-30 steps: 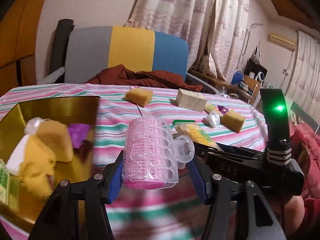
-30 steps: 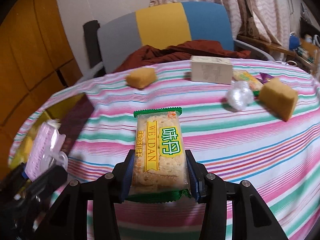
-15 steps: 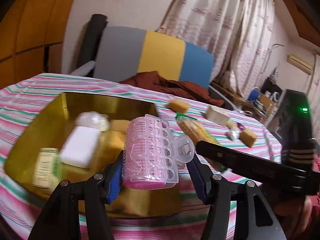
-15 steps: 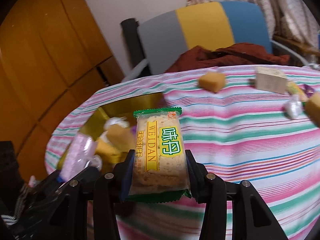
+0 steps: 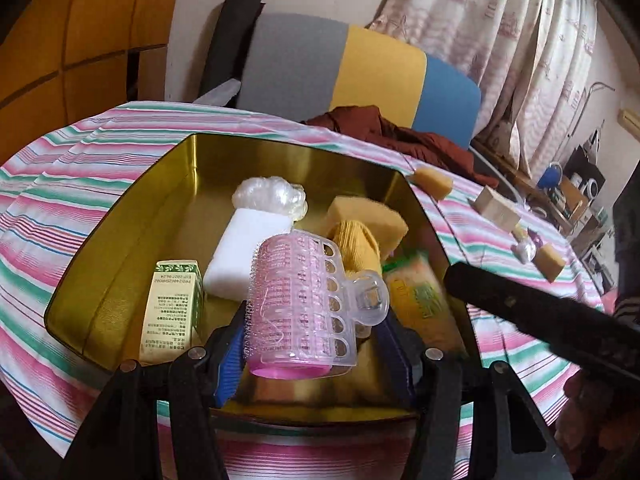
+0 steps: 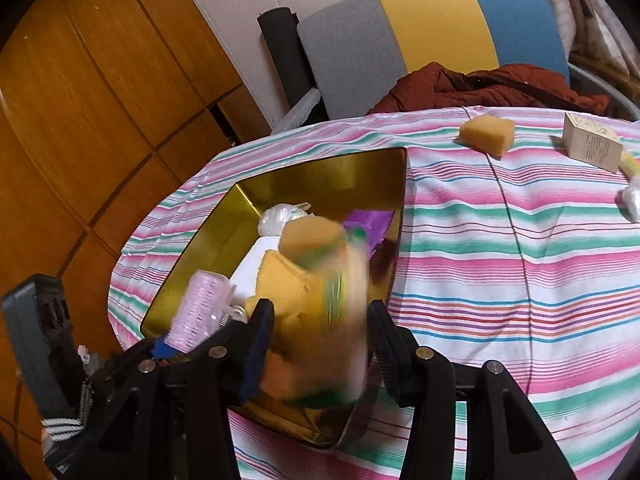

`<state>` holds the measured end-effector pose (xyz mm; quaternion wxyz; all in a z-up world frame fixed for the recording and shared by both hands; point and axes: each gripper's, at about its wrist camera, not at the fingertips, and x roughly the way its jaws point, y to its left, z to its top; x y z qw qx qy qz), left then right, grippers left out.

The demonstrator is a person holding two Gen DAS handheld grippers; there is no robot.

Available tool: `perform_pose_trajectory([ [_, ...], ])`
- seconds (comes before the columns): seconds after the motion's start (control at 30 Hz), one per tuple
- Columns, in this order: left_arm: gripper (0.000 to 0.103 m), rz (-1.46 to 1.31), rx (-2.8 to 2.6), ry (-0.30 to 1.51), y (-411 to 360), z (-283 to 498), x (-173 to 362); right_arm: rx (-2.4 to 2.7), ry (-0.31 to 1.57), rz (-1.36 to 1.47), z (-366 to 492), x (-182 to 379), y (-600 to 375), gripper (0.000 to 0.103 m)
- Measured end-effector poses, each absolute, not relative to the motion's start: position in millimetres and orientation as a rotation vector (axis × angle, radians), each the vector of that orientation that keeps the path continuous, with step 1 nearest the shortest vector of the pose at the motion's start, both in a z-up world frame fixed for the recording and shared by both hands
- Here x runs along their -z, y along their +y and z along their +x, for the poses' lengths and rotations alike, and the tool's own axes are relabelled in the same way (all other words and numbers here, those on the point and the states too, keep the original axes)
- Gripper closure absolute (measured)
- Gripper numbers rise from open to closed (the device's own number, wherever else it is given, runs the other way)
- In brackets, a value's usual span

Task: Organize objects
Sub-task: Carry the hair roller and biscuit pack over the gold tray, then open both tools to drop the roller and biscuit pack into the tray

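A pink hair roller with a clear clip (image 5: 300, 300) hangs over the near part of the gold tin (image 5: 120, 216), and my left gripper (image 5: 314, 320) is shut on it. My right gripper (image 6: 320, 320) is over the tin (image 6: 320, 184) with its jaws opening. The yellow-and-green snack packet (image 6: 336, 320) is a blur between them, free of the pads. In the left wrist view that packet (image 5: 416, 300) is inside the tin's right side. The tin also holds a white block (image 5: 248, 252), a bubble-wrap ball (image 5: 272, 196), a yellow sponge (image 5: 368, 216) and a small green-and-cream box (image 5: 172, 308).
On the striped tablecloth (image 6: 520, 240) to the right lie a yellow sponge (image 6: 488, 134), a cream box (image 6: 592, 148) and a white plastic wad (image 6: 632, 200). A grey, yellow and blue chair (image 6: 420, 36) with a red-brown cloth (image 6: 480, 88) stands behind the table.
Both grippers swung left from the table's middle to above the tin. The right jaws have parted and the snack packet has slipped out of its steady grip, now blurred. The roller stays held.
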<state>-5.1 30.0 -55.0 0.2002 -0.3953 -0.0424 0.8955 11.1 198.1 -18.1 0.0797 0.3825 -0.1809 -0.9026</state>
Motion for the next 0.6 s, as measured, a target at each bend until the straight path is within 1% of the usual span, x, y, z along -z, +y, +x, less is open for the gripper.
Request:
perform_pose_trajectory([
  [0.03,0.042,-1.109,-2.503,-0.111,29.9,-5.3,55.1,2.702,-0.537,1.134,11.6,17.2,197.9,0.039],
  [0.1,0.042,-1.119,-2.522,-0.098,30.5,-5.5,56.1,2.719,-0.524,1.102,15.4,13.7,197.5,0.033],
  [0.23,0.040,-1.153,-2.549,-0.078,30.3,-7.3,59.4,2.737,-0.506,1.070,19.6,9.0,198.4,0.030],
  [0.3,0.032,-1.161,-2.566,-0.072,29.5,-7.4,59.9,2.740,-0.523,1.062,21.5,9.5,201.6,0.028],
  [0.33,0.025,-1.155,-2.577,-0.070,29.1,-7.2,59.1,2.741,-0.535,1.061,22.7,10.2,203.5,0.027],
  [0.37,0.022,-1.144,-2.583,-0.068,28.9,-6.2,58.2,2.743,-0.544,1.063,23.7,11.0,205.0,0.027],
  [0.5,0.020,-1.074,-2.635,-0.026,30.0,0.3,49.8,2.750,-0.571,1.075,26.7,14.9,212.8,0.027],
  [0.6,0.020,-1.044,-2.633,-0.040,30.4,3.2,44.5,2.757,-0.598,1.074,28.8,16.8,219.7,0.026],
])
